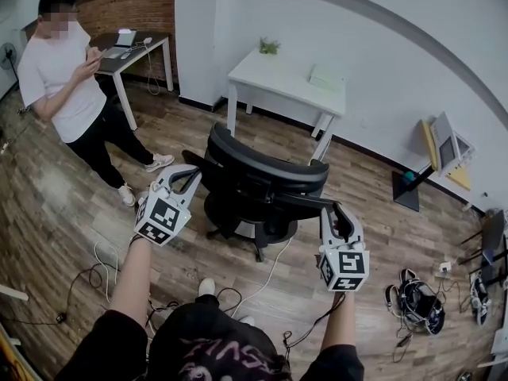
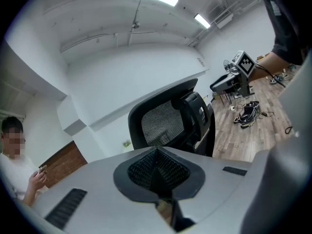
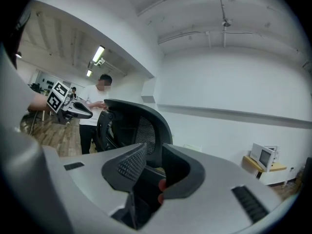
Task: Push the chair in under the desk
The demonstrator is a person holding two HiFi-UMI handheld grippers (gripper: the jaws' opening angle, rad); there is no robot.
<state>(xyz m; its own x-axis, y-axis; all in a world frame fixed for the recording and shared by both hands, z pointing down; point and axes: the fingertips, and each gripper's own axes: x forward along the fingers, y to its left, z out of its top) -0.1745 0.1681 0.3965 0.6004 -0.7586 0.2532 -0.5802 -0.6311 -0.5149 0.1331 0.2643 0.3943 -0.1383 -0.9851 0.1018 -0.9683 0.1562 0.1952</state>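
Barely started, we flank the office chair (image 1: pixel 258 182), left gripper (image 1: pixel 190 175) clenched, right gripper (image 1: pixel 330 210) released, white desk (image 1: pixel 290 82) well apart.

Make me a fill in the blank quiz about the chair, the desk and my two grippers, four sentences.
1. The chair is ____ in colour.
2. It stands short of the white desk, on which sits a small green ____.
3. The left gripper has its jaws ____.
4. The right gripper has its jaws ____, with a gap between the pads.

Missing words: black; plant; shut; open.
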